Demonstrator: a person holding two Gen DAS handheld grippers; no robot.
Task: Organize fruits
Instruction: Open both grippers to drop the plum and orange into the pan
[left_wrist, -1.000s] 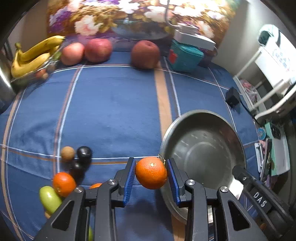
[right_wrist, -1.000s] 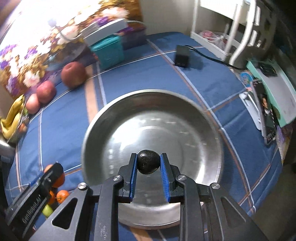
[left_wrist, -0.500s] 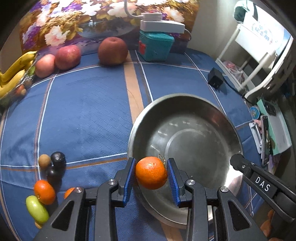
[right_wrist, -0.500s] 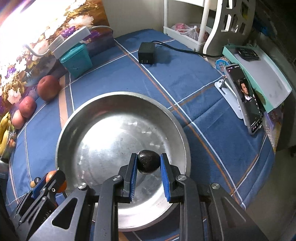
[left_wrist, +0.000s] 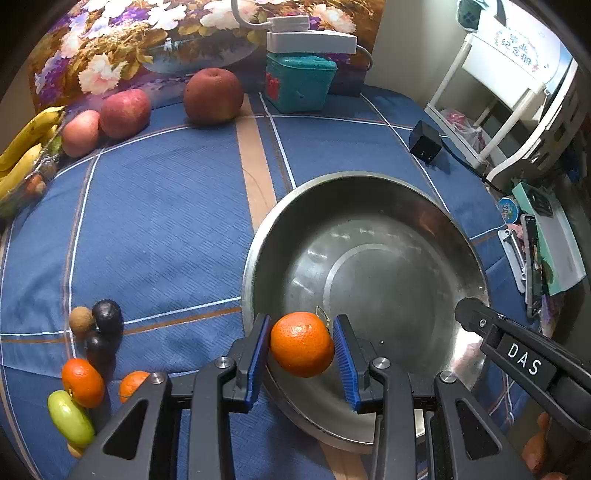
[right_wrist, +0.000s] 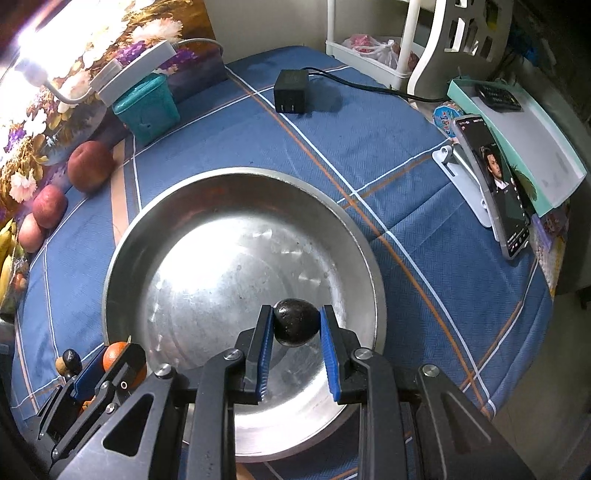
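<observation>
Right wrist view: dark fruit (right_wrist: 295, 322) held long axis crosswise between fingers (right_wrist: 263, 345).

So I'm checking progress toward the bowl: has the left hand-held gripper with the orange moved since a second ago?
Yes. The left hand-held gripper has carried the orange from over the blue cloth to above the near rim of the metal bowl.

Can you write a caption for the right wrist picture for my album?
Right hand-held gripper holds a dark round fruit over the metal bowl.
</observation>
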